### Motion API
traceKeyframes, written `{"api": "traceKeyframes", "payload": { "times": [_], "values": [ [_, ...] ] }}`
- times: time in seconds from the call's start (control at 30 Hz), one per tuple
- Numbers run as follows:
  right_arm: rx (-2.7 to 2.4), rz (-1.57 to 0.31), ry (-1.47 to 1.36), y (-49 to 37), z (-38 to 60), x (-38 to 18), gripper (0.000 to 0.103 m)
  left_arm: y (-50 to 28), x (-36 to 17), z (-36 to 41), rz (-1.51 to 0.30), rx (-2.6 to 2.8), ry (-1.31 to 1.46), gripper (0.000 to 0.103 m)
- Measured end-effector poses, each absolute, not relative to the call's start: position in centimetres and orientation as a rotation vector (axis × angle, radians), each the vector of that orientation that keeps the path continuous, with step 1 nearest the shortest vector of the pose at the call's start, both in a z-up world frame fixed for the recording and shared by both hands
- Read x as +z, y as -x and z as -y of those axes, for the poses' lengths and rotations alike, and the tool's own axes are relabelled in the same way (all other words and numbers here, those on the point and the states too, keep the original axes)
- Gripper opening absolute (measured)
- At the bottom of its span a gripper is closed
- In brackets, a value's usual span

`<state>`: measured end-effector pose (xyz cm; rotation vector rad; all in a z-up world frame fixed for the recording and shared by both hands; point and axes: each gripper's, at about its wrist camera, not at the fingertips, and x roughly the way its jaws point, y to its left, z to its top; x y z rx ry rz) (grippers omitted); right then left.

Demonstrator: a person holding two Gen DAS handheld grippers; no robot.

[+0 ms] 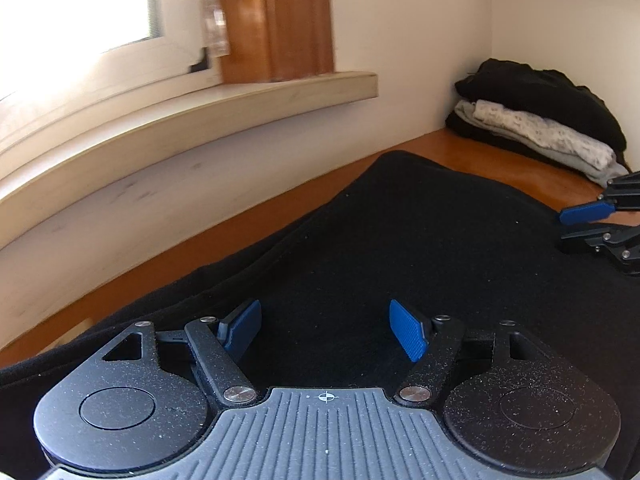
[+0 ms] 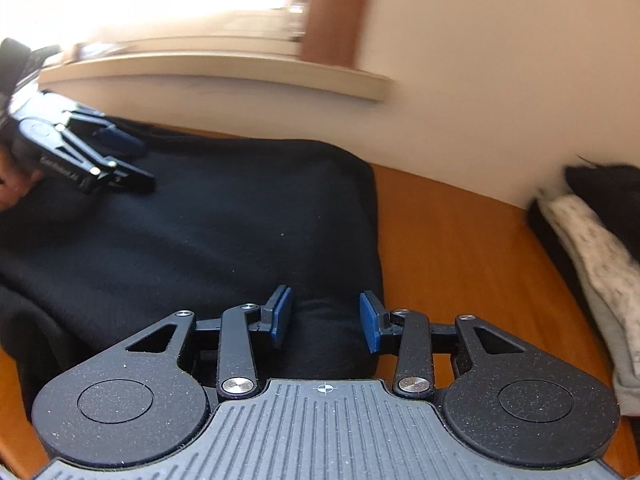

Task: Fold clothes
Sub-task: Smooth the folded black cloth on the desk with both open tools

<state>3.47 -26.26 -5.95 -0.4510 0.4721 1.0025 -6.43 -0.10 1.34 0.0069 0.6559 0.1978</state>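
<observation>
One black garment (image 1: pixel 400 248) lies spread on the wooden table (image 2: pixel 460 248), filling the middle of both views, and one stack of folded clothes (image 1: pixel 544 120), about four pieces, sits at upper right, cut off by the edge in the right view. Two grippers hover over the garment: the left gripper (image 1: pixel 326 330) spread wide, the right gripper (image 2: pixel 325 320) parted, neither pinching cloth. The window sill (image 2: pixel 224 76) is blurred.

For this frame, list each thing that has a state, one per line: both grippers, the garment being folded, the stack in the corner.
left gripper: open, nothing between its pads, over the black garment.
right gripper: open, pads apart at the garment's right edge, not pressing it.
black garment: folded flat on the wooden table, held by neither gripper.
pile of clothes: folded and stacked in the corner, a black piece on top.
</observation>
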Motion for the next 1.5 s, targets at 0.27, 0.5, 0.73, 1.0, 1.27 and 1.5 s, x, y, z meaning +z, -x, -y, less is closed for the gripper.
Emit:
{"api": "traceKeyframes", "payload": {
  "times": [0.27, 0.5, 0.73, 1.0, 1.27, 1.5],
  "values": [
    [0.967, -0.529, 0.343, -8.3, 28.3, -6.2, 0.038, 2.8, 1.1, 0.4, -0.655, 0.162, 0.017, 0.076],
    [0.973, -0.527, 0.314, -8.7, 28.4, -6.2, 0.038, 3.0, 1.1, 0.2, -0.648, 0.147, 0.035, 0.078],
    [0.955, -0.501, 0.301, -7.9, 28.8, -6.0, 0.046, 3.0, 1.2, 0.3, -0.647, 0.131, 0.035, 0.084],
    [0.861, -0.432, 0.181, 1.2, 32.2, -5.1, 0.048, 3.2, 1.2, 0.2, -0.640, 0.109, 0.049, 0.086],
    [0.847, -0.438, 0.079, 9.0, 32.4, -6.4, 0.030, 3.9, 1.6, 0.9, -0.596, 0.089, 0.010, 0.086],
    [0.877, -0.347, -0.025, 10.0, 30.0, -5.9, 0.031, 5.3, 2.7, 3.7, -0.518, -0.006, -0.073, 0.086]
  ]
}}
